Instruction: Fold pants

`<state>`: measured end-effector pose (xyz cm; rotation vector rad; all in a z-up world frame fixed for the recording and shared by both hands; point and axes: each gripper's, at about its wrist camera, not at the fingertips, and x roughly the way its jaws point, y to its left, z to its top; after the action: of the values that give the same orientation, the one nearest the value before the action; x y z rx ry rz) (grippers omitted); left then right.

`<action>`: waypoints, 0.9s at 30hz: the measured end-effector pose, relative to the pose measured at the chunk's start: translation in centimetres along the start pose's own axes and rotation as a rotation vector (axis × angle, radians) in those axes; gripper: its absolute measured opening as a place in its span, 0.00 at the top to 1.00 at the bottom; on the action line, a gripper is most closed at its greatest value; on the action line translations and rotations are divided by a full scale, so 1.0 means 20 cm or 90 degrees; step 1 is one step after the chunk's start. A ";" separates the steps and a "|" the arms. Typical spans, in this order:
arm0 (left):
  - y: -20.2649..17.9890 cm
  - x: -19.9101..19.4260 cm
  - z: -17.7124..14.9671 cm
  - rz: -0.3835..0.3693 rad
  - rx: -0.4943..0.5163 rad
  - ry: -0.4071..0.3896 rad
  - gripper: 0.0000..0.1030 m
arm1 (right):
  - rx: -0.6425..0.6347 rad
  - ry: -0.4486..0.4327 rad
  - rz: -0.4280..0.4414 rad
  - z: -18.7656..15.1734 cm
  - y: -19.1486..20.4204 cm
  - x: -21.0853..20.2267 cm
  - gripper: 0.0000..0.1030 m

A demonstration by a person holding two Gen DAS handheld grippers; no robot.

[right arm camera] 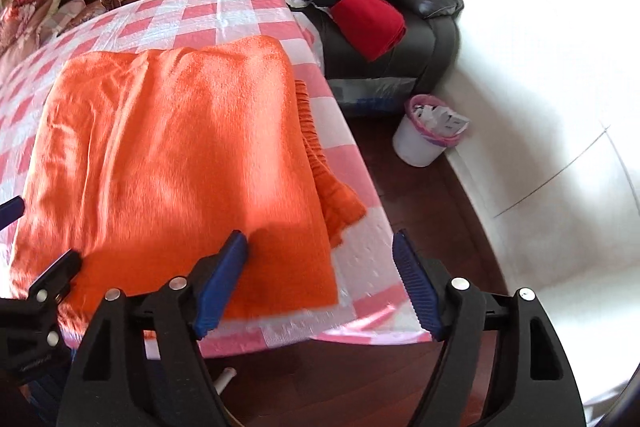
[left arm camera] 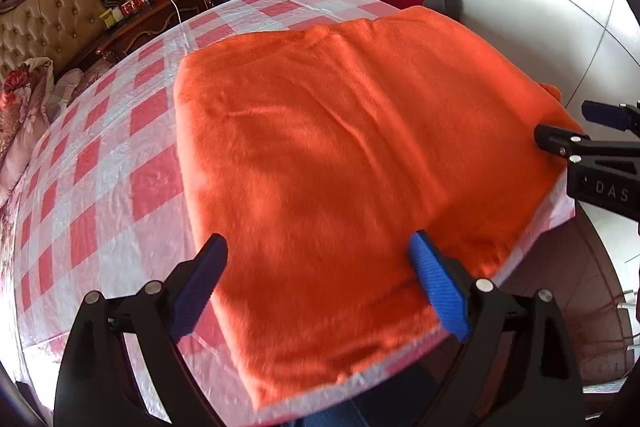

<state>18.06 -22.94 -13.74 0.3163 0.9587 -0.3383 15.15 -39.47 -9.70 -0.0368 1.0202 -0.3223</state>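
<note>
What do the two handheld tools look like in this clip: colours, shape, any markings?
Both the left tool and right tool match: black plastic frames with triangular cut-outs, silver round pivot pins, and two fingers faced with ribbed blue pads. White letters "DAS" show on the right one's body. No cables or sleeves visible.

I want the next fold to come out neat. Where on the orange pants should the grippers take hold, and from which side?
Probably the near edge of the orange pants, at its two corners, coming in low from the table's front side. That edge lies flat and free just ahead of the open left gripper and right gripper, while the bunched waistband pokes out on the right.
</note>
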 end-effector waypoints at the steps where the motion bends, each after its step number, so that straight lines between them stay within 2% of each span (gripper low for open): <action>1: 0.00 -0.02 -0.03 -0.002 -0.003 -0.002 0.10 | -0.002 -0.001 -0.007 -0.01 0.00 -0.01 0.27; 3: 0.01 -0.07 -0.08 -0.007 -0.009 0.002 0.07 | -0.003 -0.003 -0.019 -0.05 0.00 -0.03 0.24; 9: -0.03 -0.25 -0.19 -0.025 -0.003 -0.013 0.07 | 0.013 0.007 -0.040 -0.20 -0.04 -0.13 0.22; 11: -0.04 -0.33 -0.21 -0.051 -0.011 -0.027 0.06 | 0.026 -0.012 -0.032 -0.26 -0.05 -0.23 0.22; 12: -0.04 -0.37 -0.21 -0.063 -0.021 -0.034 0.03 | 0.030 -0.021 -0.032 -0.27 -0.05 -0.27 0.22; 14: -0.03 -0.46 -0.21 -0.066 -0.042 -0.058 0.02 | 0.034 -0.046 -0.034 -0.30 -0.04 -0.39 0.22; 21: 0.01 -0.68 -0.16 -0.101 -0.091 -0.118 0.02 | 0.059 -0.125 -0.030 -0.30 -0.03 -0.68 0.21; 24: 0.01 -0.73 -0.15 -0.117 -0.100 -0.132 0.02 | 0.057 -0.136 -0.026 -0.28 -0.03 -0.72 0.21; 27: -0.01 -0.74 -0.14 -0.101 -0.100 -0.132 0.02 | 0.055 -0.138 -0.025 -0.28 -0.02 -0.73 0.21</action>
<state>8.14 -19.90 -2.84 0.0606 0.8015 -0.4295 3.38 -35.16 -0.40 -0.0129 0.7903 -0.3887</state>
